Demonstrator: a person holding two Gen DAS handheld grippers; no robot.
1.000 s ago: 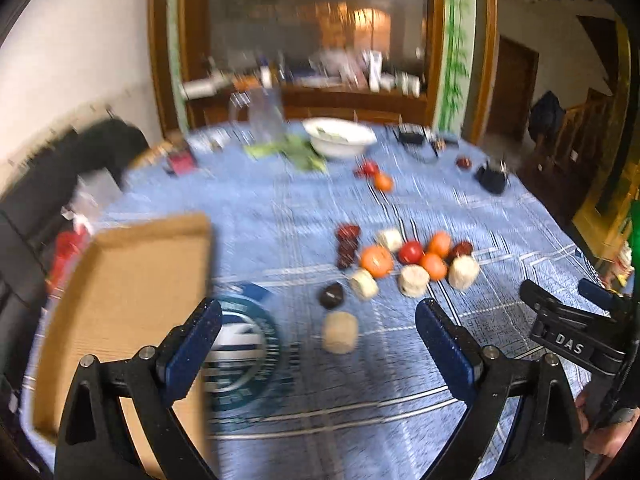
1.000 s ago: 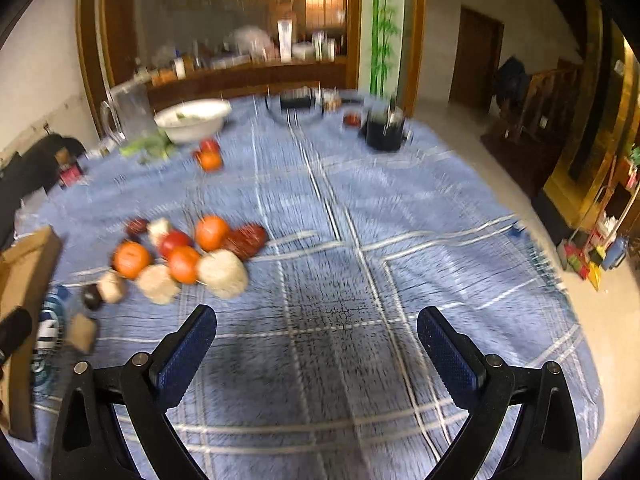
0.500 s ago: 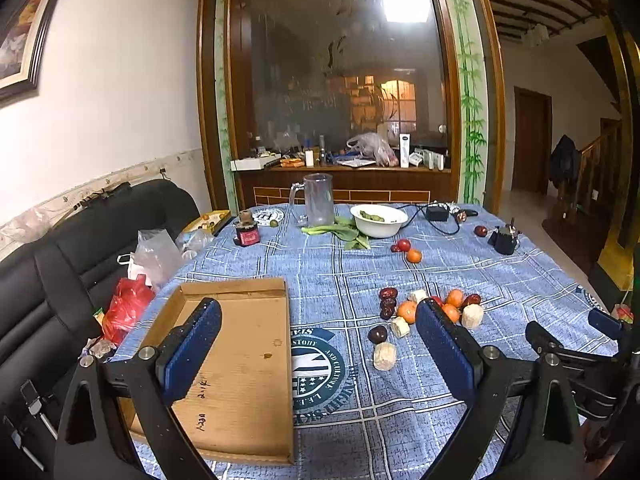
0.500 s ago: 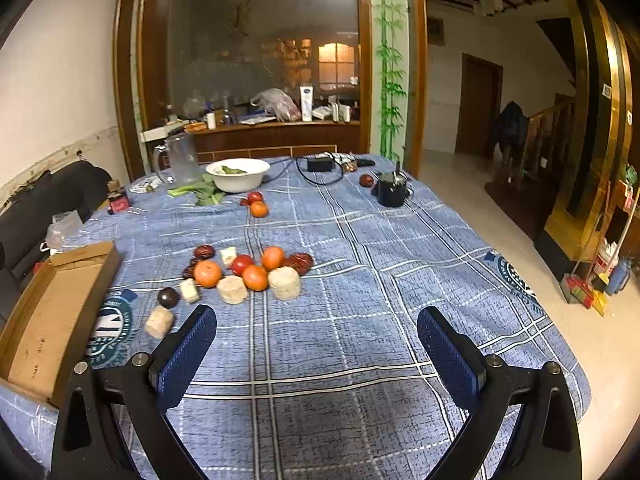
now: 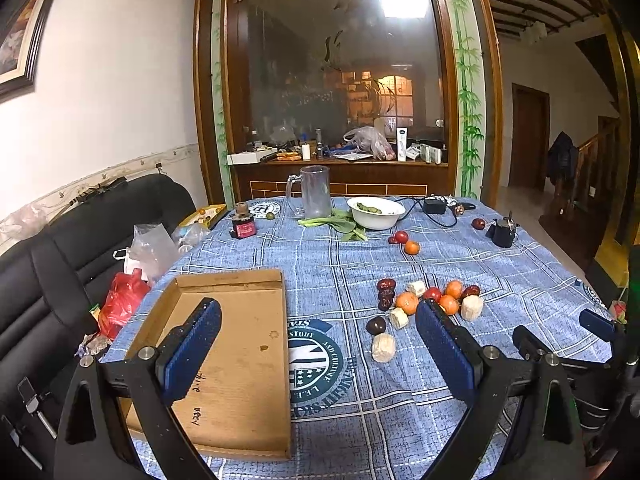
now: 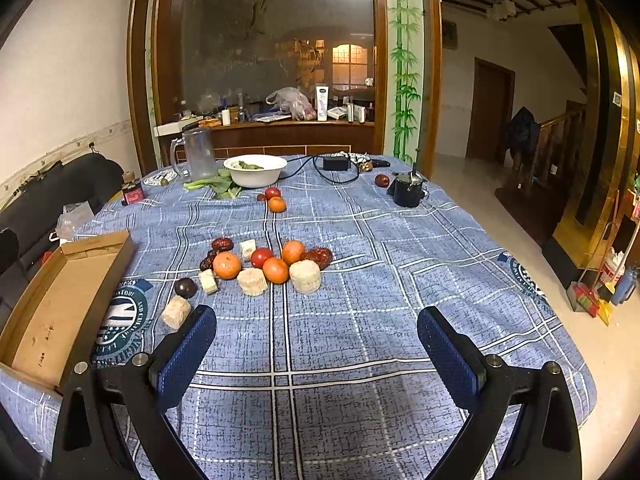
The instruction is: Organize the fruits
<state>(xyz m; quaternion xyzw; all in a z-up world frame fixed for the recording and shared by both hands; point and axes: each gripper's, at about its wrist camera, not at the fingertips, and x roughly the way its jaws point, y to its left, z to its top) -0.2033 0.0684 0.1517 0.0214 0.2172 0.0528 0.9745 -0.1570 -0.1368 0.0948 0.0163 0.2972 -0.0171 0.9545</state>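
A cluster of fruit lies mid-table: oranges (image 6: 227, 265), a red tomato (image 6: 261, 256), dark red dates (image 6: 319, 257), pale cut cylinders (image 6: 305, 276) and a dark plum (image 6: 185, 287). The same cluster (image 5: 407, 303) shows in the left wrist view, with a pale piece (image 5: 383, 347) nearest. An empty shallow cardboard box (image 5: 224, 356) sits at the table's left; its wall (image 6: 116, 258) shows in the right wrist view. My left gripper (image 5: 318, 350) is open above the box's right edge. My right gripper (image 6: 316, 354) is open over bare cloth, short of the fruit.
A white bowl (image 6: 255, 170), greens, a clear jug (image 6: 198, 153), a small jar (image 5: 243, 225), an orange and tomato pair (image 6: 276, 203), a black pot (image 6: 408, 191) and a cable stand at the far side. A black sofa (image 5: 52, 264) with bags is left.
Both grippers have lifted and pulled back from close over the table, so the views widened and sharpened. Both stay open and empty; no fruit has moved.
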